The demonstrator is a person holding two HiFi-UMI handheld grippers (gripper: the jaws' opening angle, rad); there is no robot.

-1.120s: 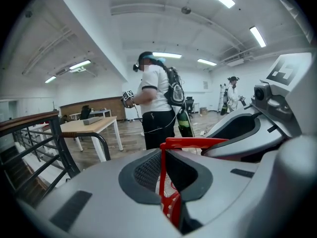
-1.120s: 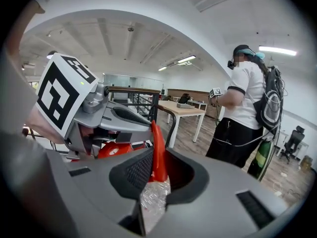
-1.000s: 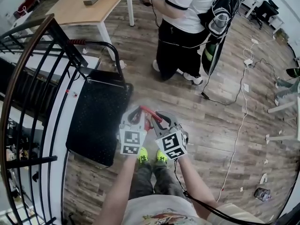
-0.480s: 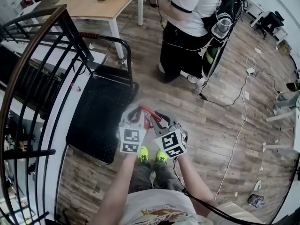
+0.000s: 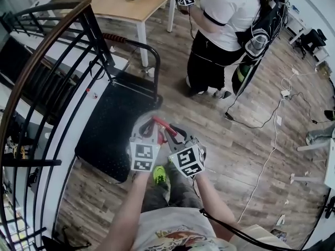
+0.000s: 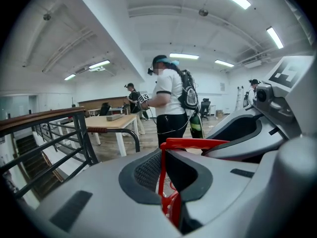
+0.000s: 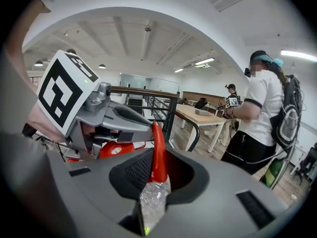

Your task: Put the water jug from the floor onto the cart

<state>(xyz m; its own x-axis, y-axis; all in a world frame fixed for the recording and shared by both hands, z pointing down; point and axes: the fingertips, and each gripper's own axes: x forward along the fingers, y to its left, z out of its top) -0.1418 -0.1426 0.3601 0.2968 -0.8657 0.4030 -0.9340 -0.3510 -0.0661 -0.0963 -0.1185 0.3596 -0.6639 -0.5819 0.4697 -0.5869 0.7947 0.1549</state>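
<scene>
wood floor [image 5: 246,140]; left claw [image 6: 162,175], right claw [image 7: 156,175] clamp red handle [image 5: 166,125]; jug [image 7: 151,202] mostly hidden.

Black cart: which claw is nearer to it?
Left. The left claw sits at the edge of the cart; the right claw is beside it, farther over the floor. Both grip the red handle.

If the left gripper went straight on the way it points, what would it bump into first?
Probably the black cart just ahead, though depth is unclear. The left gripper is shut on the jug's red handle.
</scene>
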